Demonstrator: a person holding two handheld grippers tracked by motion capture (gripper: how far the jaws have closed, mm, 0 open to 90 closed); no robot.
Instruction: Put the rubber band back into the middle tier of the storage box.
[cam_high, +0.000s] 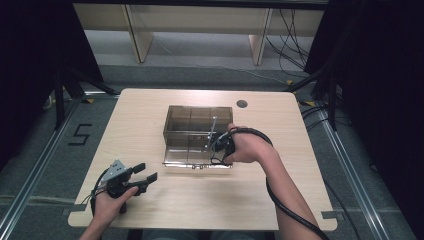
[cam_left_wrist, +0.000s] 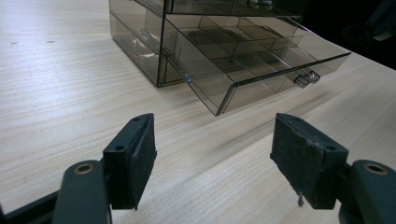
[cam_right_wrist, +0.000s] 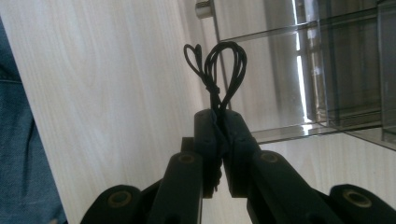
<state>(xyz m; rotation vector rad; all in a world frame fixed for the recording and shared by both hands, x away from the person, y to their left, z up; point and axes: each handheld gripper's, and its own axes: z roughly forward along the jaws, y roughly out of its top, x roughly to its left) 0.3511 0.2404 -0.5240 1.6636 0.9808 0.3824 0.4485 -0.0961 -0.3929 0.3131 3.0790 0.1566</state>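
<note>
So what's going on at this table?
A person works with a gripper in each hand. The right gripper is shut on a bundle of black ties, holding it over the pulled-out drawer of a smoky clear organizer box. The left gripper hangs open above the table, to the left of the box.

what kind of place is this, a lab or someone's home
Most likely a lab or recording studio, not a home: black curtains close in a bare wooden table, loose cables run over the floor, and a taped number marks the floor beside the table.
</note>
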